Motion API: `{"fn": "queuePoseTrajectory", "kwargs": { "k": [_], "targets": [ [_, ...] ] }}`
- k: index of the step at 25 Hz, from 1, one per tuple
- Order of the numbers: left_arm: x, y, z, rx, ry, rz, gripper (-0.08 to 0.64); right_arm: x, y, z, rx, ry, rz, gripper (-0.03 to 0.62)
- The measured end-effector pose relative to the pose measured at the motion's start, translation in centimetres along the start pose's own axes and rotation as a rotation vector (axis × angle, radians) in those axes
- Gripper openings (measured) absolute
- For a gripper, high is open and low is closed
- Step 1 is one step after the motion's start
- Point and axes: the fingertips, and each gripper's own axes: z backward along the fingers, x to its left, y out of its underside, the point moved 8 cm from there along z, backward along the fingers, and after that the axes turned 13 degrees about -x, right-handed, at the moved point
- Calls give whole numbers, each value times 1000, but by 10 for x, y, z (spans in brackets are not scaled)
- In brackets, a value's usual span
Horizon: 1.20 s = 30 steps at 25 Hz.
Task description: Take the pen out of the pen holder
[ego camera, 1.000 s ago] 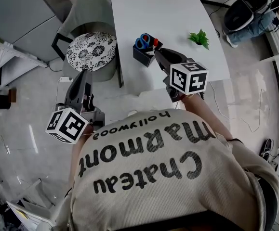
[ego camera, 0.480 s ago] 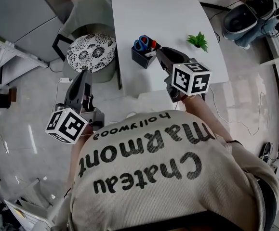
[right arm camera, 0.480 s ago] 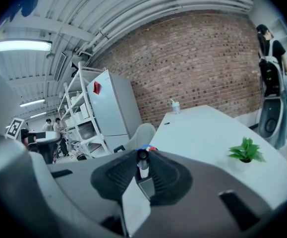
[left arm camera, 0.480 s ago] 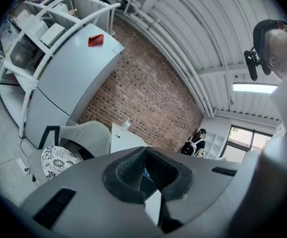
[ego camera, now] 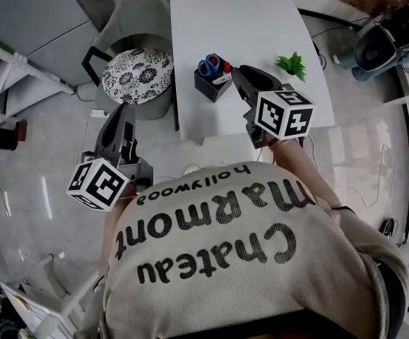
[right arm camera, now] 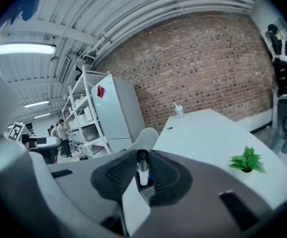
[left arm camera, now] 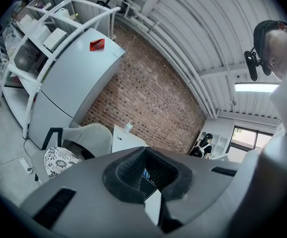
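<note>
Pinching what, the right gripper (ego camera: 239, 73)?
— A pen (right arm camera: 142, 168), upright between its jaws, just over the pen holder (ego camera: 210, 85) on the counter (ego camera: 239, 20).
— And the left gripper (ego camera: 121, 113)?
— Jaws pressed together, empty, off beside the counter.

I see a white table (ego camera: 261, 20) running up the top middle of the head view, with a small green plant (ego camera: 291, 64) near its right edge. Left of it stands a grey chair (ego camera: 137, 13) with a patterned cushion (ego camera: 138, 75). In the left gripper view, a grey fridge (left arm camera: 74, 78) stands against a brick wall (left arm camera: 148, 98) at upper left.
</note>
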Motion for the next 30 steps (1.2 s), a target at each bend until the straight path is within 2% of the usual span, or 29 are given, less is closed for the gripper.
{"fn": "queuePoseTrajectory", "kwargs": {
  "k": [17,30],
  "targets": [
    [-36,24,33,-7,-11,6,2,1,-13,43,-65,-42,-3,77],
    [-70,42,68,-15,-19,-2,2,12,7,89,-3,-104,-1,77]
  ]
}}
